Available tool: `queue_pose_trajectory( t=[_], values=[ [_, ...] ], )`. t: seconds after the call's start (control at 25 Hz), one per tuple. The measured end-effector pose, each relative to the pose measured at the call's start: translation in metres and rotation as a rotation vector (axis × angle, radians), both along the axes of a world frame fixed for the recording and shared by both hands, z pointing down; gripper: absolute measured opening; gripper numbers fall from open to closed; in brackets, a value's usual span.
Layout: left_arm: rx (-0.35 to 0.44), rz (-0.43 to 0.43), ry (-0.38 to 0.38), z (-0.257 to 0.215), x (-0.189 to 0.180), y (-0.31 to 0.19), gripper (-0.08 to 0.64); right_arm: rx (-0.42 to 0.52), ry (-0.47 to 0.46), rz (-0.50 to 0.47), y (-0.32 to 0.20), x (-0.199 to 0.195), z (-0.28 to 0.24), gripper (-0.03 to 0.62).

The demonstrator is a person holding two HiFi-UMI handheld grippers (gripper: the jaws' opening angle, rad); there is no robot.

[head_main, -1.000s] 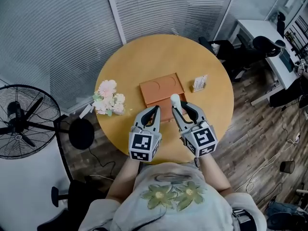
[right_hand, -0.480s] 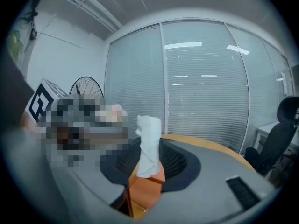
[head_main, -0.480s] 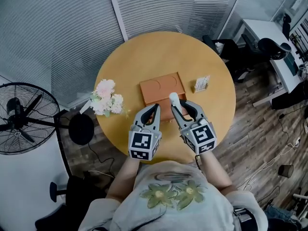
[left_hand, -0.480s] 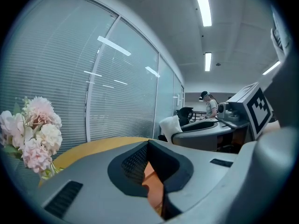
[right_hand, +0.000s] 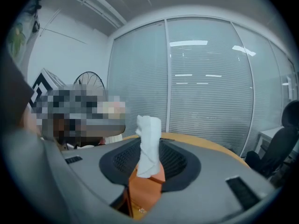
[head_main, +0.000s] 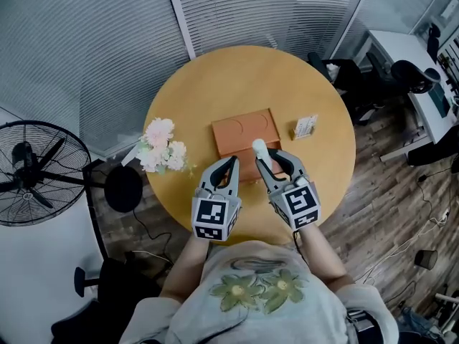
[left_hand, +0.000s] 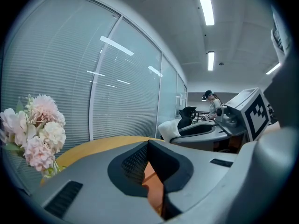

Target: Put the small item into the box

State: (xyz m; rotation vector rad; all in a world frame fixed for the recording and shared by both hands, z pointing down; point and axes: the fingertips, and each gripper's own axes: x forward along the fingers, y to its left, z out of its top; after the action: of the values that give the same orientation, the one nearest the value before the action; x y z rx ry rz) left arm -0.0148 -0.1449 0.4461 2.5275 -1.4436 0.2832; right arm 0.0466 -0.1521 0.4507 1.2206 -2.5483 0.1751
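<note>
A flat orange-brown box (head_main: 244, 129) with two round recesses lies at the middle of the round wooden table (head_main: 215, 84). My right gripper (head_main: 267, 160) hovers over the box's near edge, shut on a small white rolled item (head_main: 259, 147) that sticks up between its fingers. In the right gripper view the white item (right_hand: 148, 143) stands upright between the dark pads, with the box (right_hand: 142, 195) below it. My left gripper (head_main: 229, 163) is beside it at the box's near left corner, jaws together and empty. The box (left_hand: 152, 185) shows through the narrow slit in the left gripper view.
A bunch of pale pink flowers (head_main: 163, 147) lies at the table's left edge. A small card stand (head_main: 305, 126) sits to the right of the box. A black fan (head_main: 32, 174) stands on the floor to the left, with desks and chairs (head_main: 409, 70) at the far right.
The head view has drifted a little. Both grippers and the white item keep their places over the box's near edge.
</note>
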Motion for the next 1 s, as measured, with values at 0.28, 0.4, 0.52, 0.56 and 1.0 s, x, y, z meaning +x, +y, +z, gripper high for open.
queue_pose_trajectory(
  t=[0.28,0.4,0.52,0.56,1.0],
  values=[
    [-0.01,-0.008,-0.004,0.005,-0.002,-0.002,0.003,-0.01,0.02,-0.022,-0.004,-0.002,0.01,0.127],
    [-0.013,-0.013,-0.006,0.006,-0.005,-0.002,0.003,-0.015,0.027,-0.028,-0.003,-0.005,0.013,0.127],
    [-0.019,-0.02,-0.005,0.01,-0.007,-0.003,0.003,-0.023,0.031,-0.034,-0.004,-0.006,0.019,0.127],
    [-0.022,-0.022,-0.005,0.011,-0.007,-0.004,0.003,-0.026,0.035,-0.036,-0.004,-0.005,0.021,0.127],
    [-0.036,-0.037,-0.011,0.017,-0.011,-0.007,0.003,-0.064,0.086,-0.071,-0.007,-0.01,0.043,0.127]
  ],
)
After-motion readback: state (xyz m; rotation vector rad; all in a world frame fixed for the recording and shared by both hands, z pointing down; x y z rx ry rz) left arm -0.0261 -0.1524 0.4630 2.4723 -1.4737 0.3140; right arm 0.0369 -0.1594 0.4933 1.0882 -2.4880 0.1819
